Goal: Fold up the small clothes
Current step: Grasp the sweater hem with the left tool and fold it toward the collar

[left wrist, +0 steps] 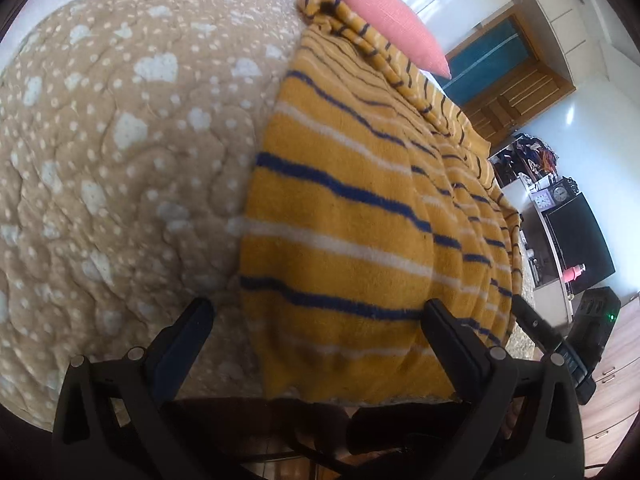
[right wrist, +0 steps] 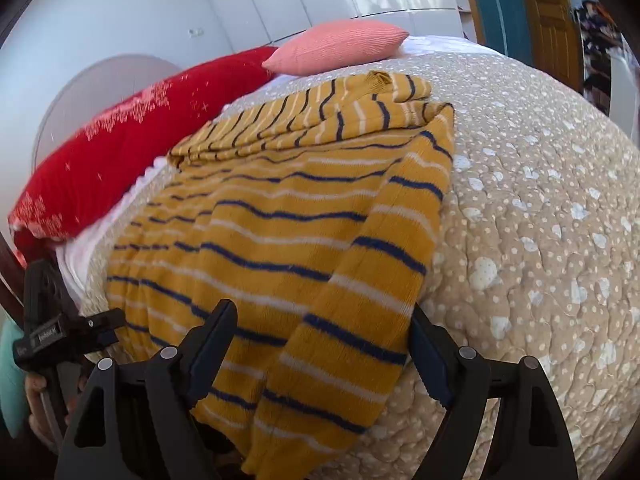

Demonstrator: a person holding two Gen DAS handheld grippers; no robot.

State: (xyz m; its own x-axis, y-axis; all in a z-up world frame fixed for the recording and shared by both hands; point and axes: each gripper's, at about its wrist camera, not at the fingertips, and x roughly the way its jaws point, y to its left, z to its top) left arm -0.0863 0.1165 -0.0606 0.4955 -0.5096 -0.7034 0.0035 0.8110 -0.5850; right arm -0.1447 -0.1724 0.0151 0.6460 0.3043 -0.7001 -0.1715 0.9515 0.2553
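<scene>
A mustard sweater [left wrist: 352, 216] with navy and white stripes lies flat on the beige spotted quilt [left wrist: 120, 140]. My left gripper [left wrist: 320, 312] hangs open just above the near hem, and the sweater's left edge runs between its fingers. In the right wrist view one sleeve [right wrist: 384, 256] is folded diagonally over the sweater's body [right wrist: 248, 232]. My right gripper [right wrist: 320, 324] stands wide open over that sleeve's lower end, and its pads do not pinch the fabric. The collar end [right wrist: 376, 80] is bunched at the far side.
A pink cushion [right wrist: 340, 46] and a red patterned pillow [right wrist: 112, 152] lie at the bed's far side. The quilt [right wrist: 540, 220] stretches right of the sweater. A wooden door [left wrist: 512, 96], a shelf with clocks [left wrist: 552, 196] and a dark screen [left wrist: 576, 240] stand beyond the bed.
</scene>
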